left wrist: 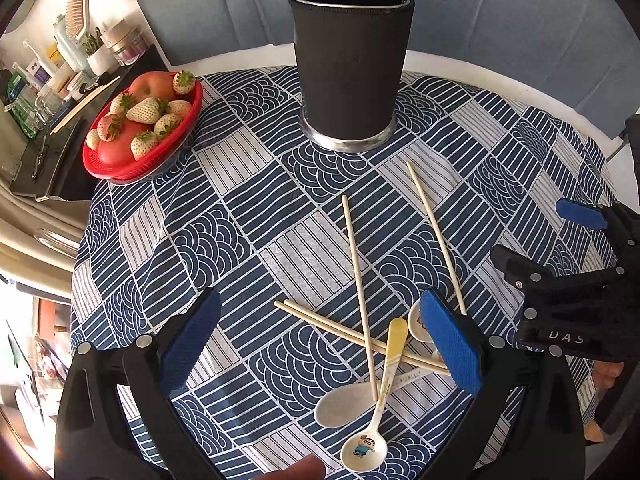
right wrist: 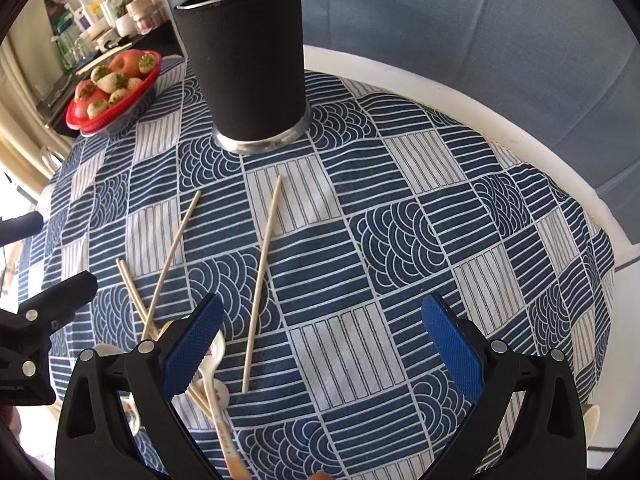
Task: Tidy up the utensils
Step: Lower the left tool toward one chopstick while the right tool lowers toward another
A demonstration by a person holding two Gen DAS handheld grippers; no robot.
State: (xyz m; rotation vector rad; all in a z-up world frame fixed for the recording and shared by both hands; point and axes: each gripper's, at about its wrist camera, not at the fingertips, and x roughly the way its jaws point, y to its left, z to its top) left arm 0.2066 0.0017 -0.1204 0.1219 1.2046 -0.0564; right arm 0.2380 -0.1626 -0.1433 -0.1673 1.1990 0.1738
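On a round white table (left wrist: 500, 76) covered with a blue-and-white patterned cloth (left wrist: 248, 240), a tall black cylindrical holder with a metal rim and base (left wrist: 350, 64) stands upright toward the far side, nothing visible sticking out of its mouth. The utensils lie loose on the cloth nearer the cameras — two single pale wooden chopsticks (left wrist: 358, 288) lie apart, pointing roughly toward the holder, one of them crossing over a pair of chopsticks (left wrist: 340, 330) laid side by side. Among them rest a plain white ceramic spoon (left wrist: 344, 402), a yellow-handled white spoon with a cartoon figure in its bowl (left wrist: 366, 450) and another white spoon (left wrist: 418, 326) partly hidden behind a finger pad. The left gripper (left wrist: 320, 344) hangs over this pile with its blue-padded fingers spread wide and holding nothing. The right gripper (right wrist: 324, 352) is likewise spread and empty, just to the right of the pile, over bare cloth, one chopstick lying between its pads. A red plastic basket of pale strawberries and an apple (left wrist: 140, 128) sits at the table's far left edge, well apart from the utensils.
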